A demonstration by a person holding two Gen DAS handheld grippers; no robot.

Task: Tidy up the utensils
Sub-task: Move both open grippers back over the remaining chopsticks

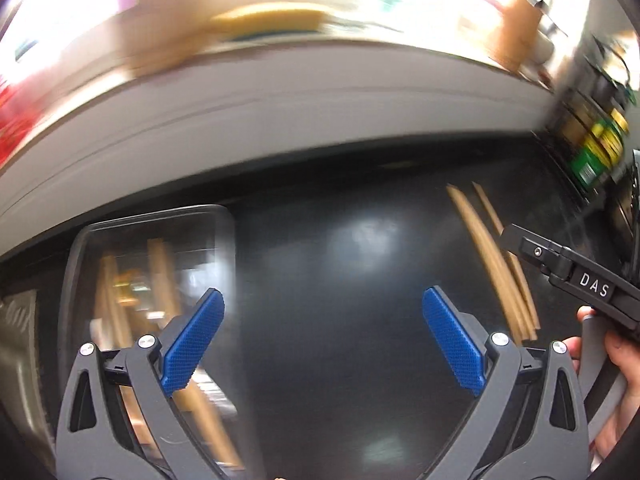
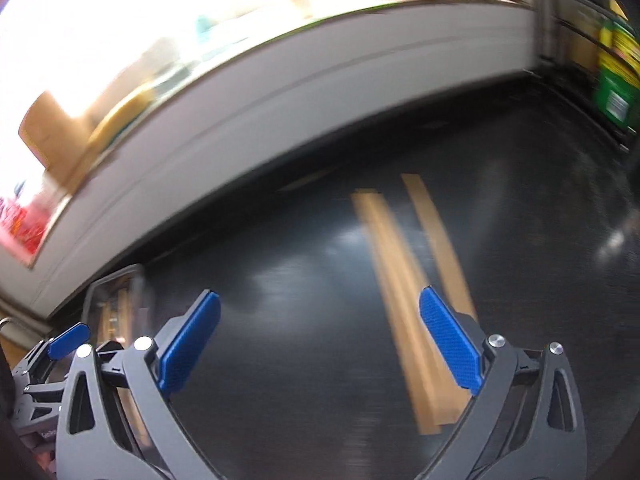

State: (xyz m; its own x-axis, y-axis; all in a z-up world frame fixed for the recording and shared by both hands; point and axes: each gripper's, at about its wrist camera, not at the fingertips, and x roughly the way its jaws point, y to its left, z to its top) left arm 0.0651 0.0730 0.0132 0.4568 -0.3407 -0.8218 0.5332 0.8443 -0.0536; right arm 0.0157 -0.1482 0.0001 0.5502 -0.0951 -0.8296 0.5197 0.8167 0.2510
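Note:
Wooden utensils (image 1: 494, 258) lie on the black counter to the right; in the right wrist view they (image 2: 404, 292) stretch away ahead, blurred. A clear rectangular container (image 1: 152, 276) holding several wooden utensils stands at the left; its corner shows in the right wrist view (image 2: 116, 304). My left gripper (image 1: 322, 338) is open and empty over bare counter, between the container and the loose utensils. My right gripper (image 2: 320, 344) is open and empty, its right finger over the loose utensils; its body shows at the right in the left wrist view (image 1: 568, 272).
A white ledge (image 1: 280, 92) runs along the back of the counter with a yellow sponge (image 1: 268, 20) and a wooden block (image 1: 516, 28) above it. A wire rack with green and yellow packets (image 1: 596, 148) stands at the right; it also shows in the right wrist view (image 2: 616, 76).

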